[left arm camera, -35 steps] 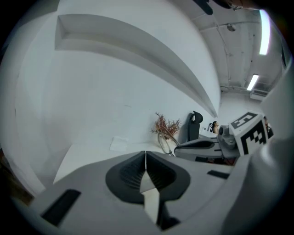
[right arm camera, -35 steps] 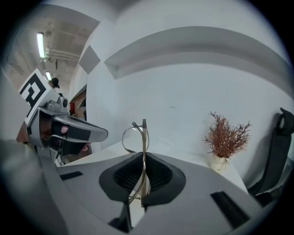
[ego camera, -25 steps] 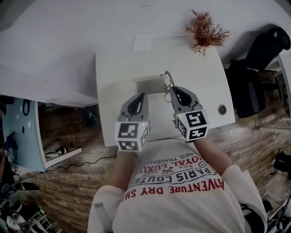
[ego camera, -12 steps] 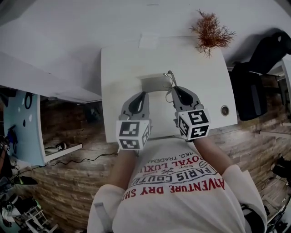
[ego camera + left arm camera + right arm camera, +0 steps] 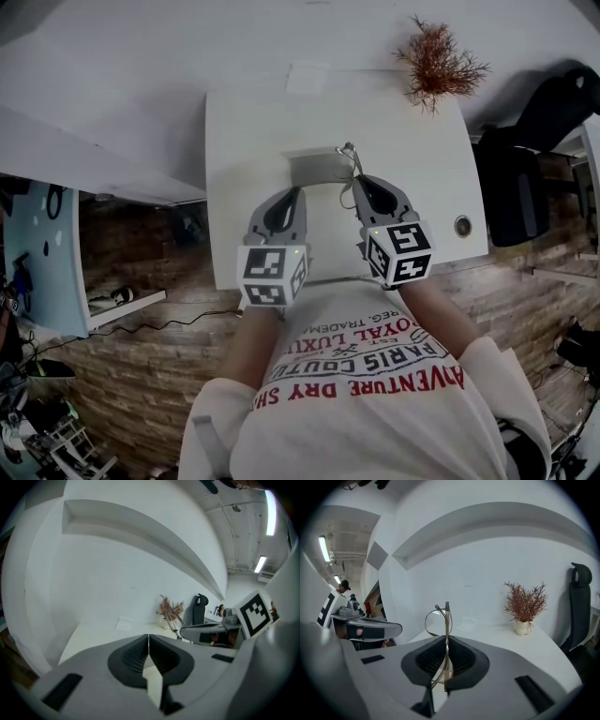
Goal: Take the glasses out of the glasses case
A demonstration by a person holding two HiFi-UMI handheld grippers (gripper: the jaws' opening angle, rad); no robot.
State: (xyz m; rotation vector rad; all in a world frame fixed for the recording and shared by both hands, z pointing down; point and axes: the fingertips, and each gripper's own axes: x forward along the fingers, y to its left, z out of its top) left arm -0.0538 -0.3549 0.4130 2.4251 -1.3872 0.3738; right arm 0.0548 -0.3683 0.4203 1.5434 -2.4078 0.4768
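The glasses case (image 5: 314, 169) lies pale and flat on the white table (image 5: 412, 169), just beyond both grippers. My right gripper (image 5: 356, 184) is shut on the thin metal glasses (image 5: 349, 157), which stick up past its tips beside the case's right end. In the right gripper view the wire glasses (image 5: 438, 617) stand upright, clamped between the jaws of the right gripper (image 5: 446, 638). My left gripper (image 5: 293, 194) hovers at the case's near left. Seen from its own camera, the left gripper (image 5: 148, 636) has its jaws shut together with nothing between them.
A dried reddish plant (image 5: 437, 62) in a small pot stands at the table's far right. A white slip of paper (image 5: 307, 81) lies at the far edge. A round grommet (image 5: 462, 225) sits near the right front corner. A black chair (image 5: 530, 141) stands to the right.
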